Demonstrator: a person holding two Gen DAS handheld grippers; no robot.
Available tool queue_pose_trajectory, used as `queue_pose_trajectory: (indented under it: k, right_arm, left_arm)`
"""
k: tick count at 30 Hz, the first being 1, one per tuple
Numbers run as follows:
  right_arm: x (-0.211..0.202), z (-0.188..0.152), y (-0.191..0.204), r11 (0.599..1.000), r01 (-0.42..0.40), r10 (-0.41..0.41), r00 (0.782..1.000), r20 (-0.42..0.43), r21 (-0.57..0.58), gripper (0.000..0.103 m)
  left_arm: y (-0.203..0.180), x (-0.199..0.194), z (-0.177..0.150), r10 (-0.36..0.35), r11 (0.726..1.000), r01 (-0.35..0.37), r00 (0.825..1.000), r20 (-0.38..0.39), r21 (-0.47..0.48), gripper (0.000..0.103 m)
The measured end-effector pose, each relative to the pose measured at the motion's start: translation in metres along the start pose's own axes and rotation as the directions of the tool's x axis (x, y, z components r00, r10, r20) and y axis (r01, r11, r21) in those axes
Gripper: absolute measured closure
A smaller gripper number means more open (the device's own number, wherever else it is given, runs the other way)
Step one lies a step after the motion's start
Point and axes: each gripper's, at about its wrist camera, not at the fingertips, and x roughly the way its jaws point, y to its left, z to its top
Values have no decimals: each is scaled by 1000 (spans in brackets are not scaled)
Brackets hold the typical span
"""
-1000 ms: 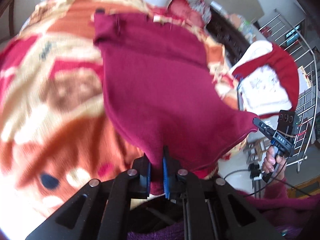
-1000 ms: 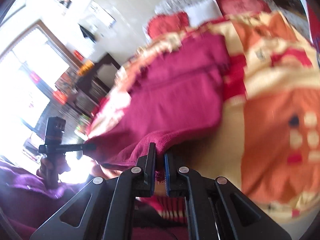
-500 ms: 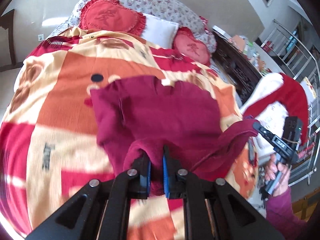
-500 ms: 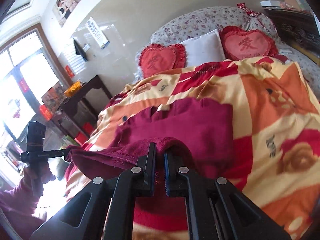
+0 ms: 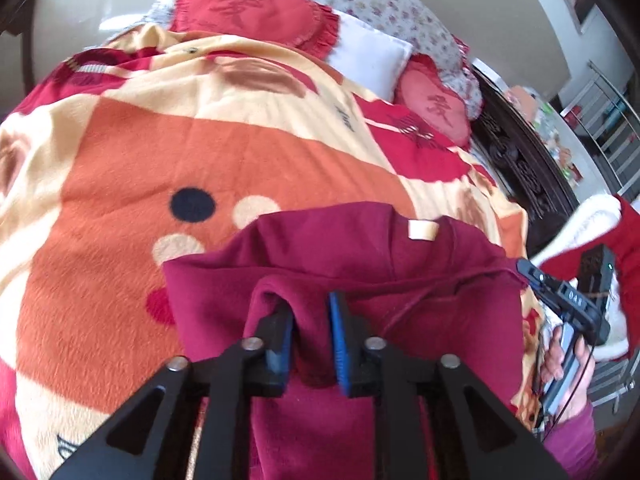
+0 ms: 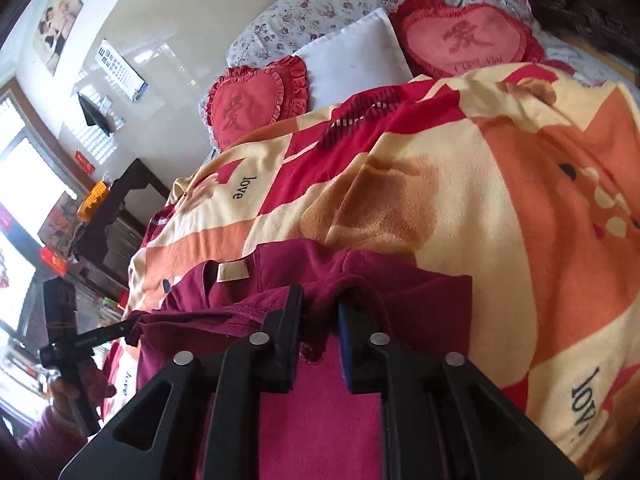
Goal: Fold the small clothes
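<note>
A maroon fleece garment point(image 5: 360, 264) with a beige neck label point(image 5: 420, 230) lies on the bed, its lower hem folded up toward the collar. My left gripper point(image 5: 308, 308) holds its jaws apart and opening; the hem's left corner still lies loosely between the pads. In the right wrist view the same garment point(image 6: 408, 284) fills the near foreground. My right gripper point(image 6: 320, 300) is also opening, with the frayed hem edge resting between its fingers. Each gripper shows in the other's view, the right gripper point(image 5: 560, 300) at the garment's far corner and the left gripper point(image 6: 92, 336) likewise.
The garment rests on an orange, cream and red fleece blanket point(image 5: 160, 152). Heart-shaped red cushions point(image 5: 248, 12) and a white pillow point(image 5: 368, 56) sit at the headboard end. Dark carved furniture point(image 5: 520, 160) and a white-and-red garment point(image 5: 600, 220) stand beside the bed.
Both grippers carried the hem forward over the garment to near the collar, doubling it over. Both pairs of jaws, shut on the hem before, now stand apart.
</note>
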Motion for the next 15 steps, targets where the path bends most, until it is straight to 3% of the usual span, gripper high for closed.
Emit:
queue_pose_trajectory:
  k: [1,3,5,8,10,15]
  right_arm:
    - [-6,0,-2,1000,-26,26,1000,12,16,99]
    - [-24,-5,-4,997,-74,71,996,60,33,86]
    - [-46,-9,-3,999,-43,40,990,134,18,78]
    - [-66,-13,1,1000,-23,24,987,162,-9,81]
    - [-63,-20,16,996,-34,45,989,138,-83,92]
    - [-4,-25,60,954,83,-67,996,63,-287,94]
  left_arm:
    - [0,-5,0,-14,1000,14,1000,1,2,70]
    - [-2,-20,-1,-22,1000,22,999,31,9,46]
    - [-3,-39,-2,26,1000,-28,994,108,15,26]
    - [-5,-54,-6,42,999,-45,988,151,18,25]
    - [-12,-50,-12,60,996,-69,987,150,50,25]
    - [-18,-3,-10,170,980,-178,981,94,86,25]
